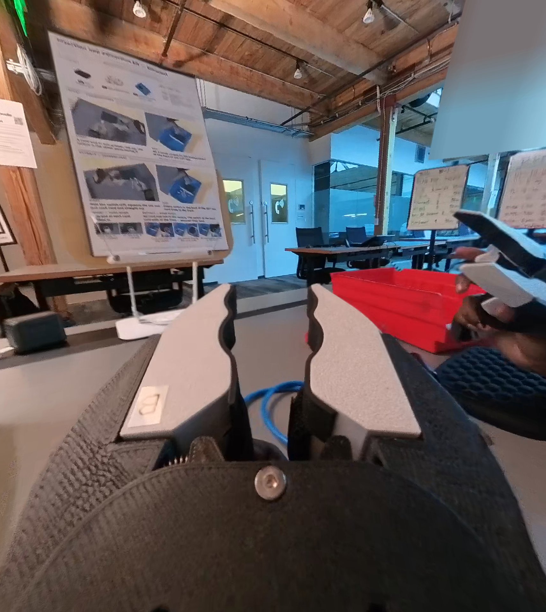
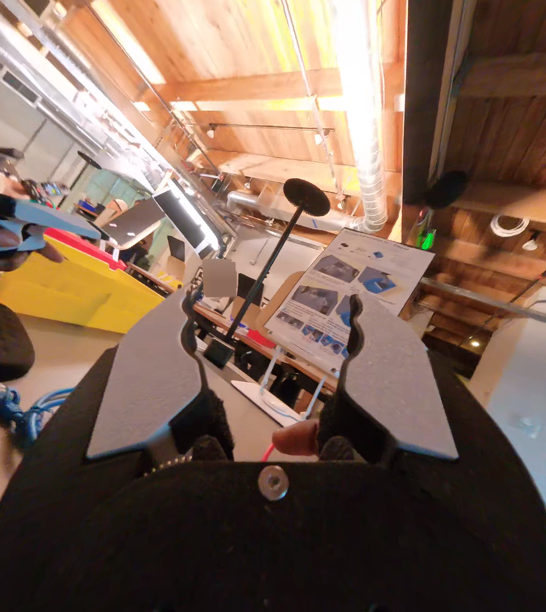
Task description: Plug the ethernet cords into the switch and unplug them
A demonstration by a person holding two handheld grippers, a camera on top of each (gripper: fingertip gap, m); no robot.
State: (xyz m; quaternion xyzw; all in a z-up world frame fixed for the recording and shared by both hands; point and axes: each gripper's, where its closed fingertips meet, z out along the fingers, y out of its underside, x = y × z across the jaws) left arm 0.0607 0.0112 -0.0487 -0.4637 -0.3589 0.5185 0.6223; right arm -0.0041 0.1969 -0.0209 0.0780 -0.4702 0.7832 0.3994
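Observation:
My left gripper (image 1: 270,314) is open and empty above the grey table (image 1: 33,430). A loop of blue ethernet cord (image 1: 273,395) lies on the table, seen between its fingers near their base. My right gripper (image 2: 270,308) is open, empty and tilted up toward the ceiling; it also shows in the left wrist view (image 1: 460,241), held in a hand at the right. A bundle of blue cords (image 2: 16,414) lies on the table at its lower left. A fingertip (image 2: 295,440) and a thin red cord (image 2: 268,455) show low between its fingers. The switch is not in view.
A red bin (image 1: 397,298) stands ahead right, and a yellow bin (image 2: 76,291) beside it. A black mesh pad (image 1: 503,381) lies by the right hand. An instruction poster on a white stand (image 1: 139,165) and a small black box (image 1: 34,331) stand at the table's far edge.

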